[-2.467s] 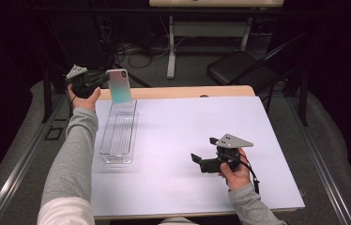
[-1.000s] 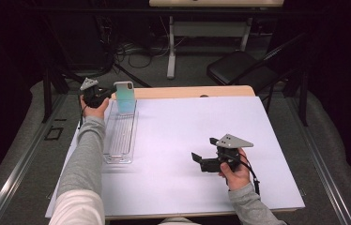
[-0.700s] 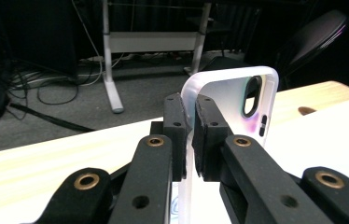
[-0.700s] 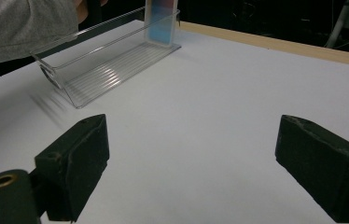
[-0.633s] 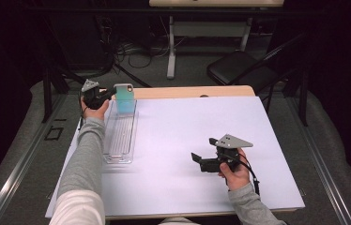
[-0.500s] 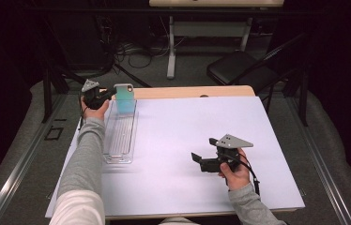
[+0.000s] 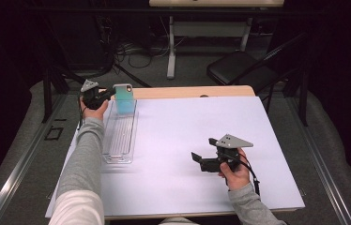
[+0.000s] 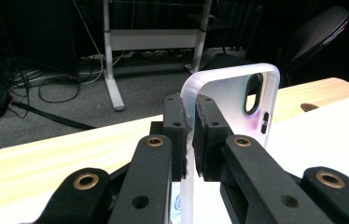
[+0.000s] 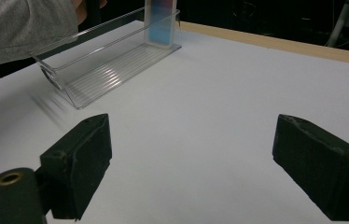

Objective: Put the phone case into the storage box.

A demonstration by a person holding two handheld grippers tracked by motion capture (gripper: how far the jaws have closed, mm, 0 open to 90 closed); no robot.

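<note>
A translucent phone case (image 7: pixel 124 98) with a teal-to-pink tint stands upright, its lower end inside the far end of a clear plastic tray (image 7: pixel 117 157). My left gripper (image 7: pixel 112 93) reaches it from the left and is shut on its side edge; in the left gripper view both pads (image 8: pixel 206 133) press the white rim of the case (image 8: pixel 238 100). My right gripper (image 7: pixel 197 159) rests low over the white sheet at the right, open with nothing between its jaws (image 9: pixel 191 168). From there the tray (image 9: pixel 102 70) and case (image 9: pixel 161 23) lie far off.
A white sheet (image 7: pixel 187 126) covers most of the wooden table (image 7: pixel 197 91). Beyond the far edge are a black chair (image 7: pixel 239 70), a desk leg (image 7: pixel 171 51) and cables on the floor. A grey sleeve (image 7: pixel 87 154) runs along the tray's left side.
Since the earliest frame my left gripper has brought the case down and a little nearer, into the tray's far end; over the last second it holds still. The right hand has not moved.
</note>
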